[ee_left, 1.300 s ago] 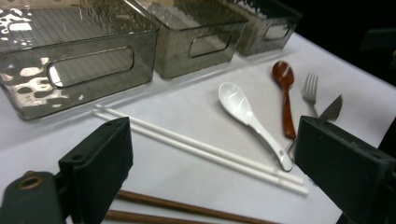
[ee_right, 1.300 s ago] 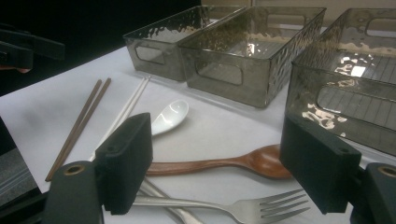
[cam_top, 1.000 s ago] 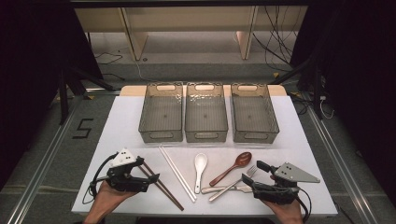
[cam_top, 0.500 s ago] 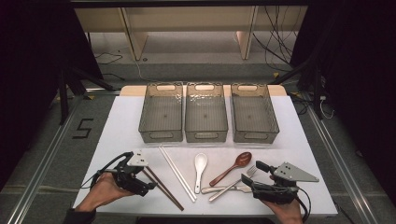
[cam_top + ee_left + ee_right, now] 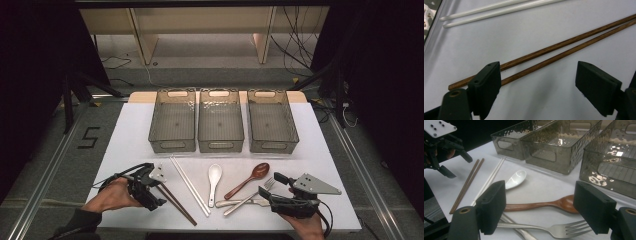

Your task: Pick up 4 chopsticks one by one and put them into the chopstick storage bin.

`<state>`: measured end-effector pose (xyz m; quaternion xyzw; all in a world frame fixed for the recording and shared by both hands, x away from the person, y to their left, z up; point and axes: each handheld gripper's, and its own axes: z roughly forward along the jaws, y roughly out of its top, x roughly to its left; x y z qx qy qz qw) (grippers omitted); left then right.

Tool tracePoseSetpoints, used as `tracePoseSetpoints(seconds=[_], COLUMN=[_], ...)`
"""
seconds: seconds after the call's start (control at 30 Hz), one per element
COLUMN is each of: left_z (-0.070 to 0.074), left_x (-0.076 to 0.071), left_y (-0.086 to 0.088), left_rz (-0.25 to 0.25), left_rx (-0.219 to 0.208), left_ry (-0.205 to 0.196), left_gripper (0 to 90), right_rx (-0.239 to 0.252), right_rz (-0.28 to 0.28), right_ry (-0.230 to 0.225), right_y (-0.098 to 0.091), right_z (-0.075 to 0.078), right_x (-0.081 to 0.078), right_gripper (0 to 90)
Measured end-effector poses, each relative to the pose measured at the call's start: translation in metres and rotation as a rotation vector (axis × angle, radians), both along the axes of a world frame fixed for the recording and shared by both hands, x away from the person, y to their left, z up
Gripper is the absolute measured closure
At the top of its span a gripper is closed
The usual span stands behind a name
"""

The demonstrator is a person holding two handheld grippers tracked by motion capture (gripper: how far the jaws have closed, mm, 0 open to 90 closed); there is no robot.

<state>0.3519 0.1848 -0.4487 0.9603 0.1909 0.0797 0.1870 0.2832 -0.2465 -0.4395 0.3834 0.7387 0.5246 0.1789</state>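
Just left of the pair of white plastic chopsticks, the pair of dark brown wooden chopsticks is straddled, ungripped, by the left gripper, whose jaws, wide open, have just been narrowing slightly; one stick could be missed, being offset toward one pad.

A white tabletop stands on a grey floor marked with a black numeral 5, metal rails running along both sides. Beyond it, pale wooden furniture legs and loose black cables catch the light, while darkness swallows the room's left and right edges
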Motion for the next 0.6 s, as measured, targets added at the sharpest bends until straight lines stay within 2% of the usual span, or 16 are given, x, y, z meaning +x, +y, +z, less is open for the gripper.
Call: tracePoseSetpoints(seconds=[0.33, 0.47, 0.6], left_z=[-0.006, -0.009, -0.011], left_x=[0.009, 0.011, 0.013], left_y=[-0.003, -0.006, -0.008], left_rz=[-0.090, -0.114, -0.138], left_rx=[0.083, 0.101, 0.121], left_ry=[0.008, 0.000, 0.011], left_gripper=[26.4, 28.5, 29.6], right_rx=[-0.001, -0.002, -0.001], right_rz=[0.003, 0.004, 0.005], right_ry=[0.002, 0.002, 0.003], right_y=[0.000, 0.000, 0.000], right_z=[0.000, 0.000, 0.000], right_x=[0.000, 0.000, 0.000], right_gripper=[27.4, 27.5, 27.7])
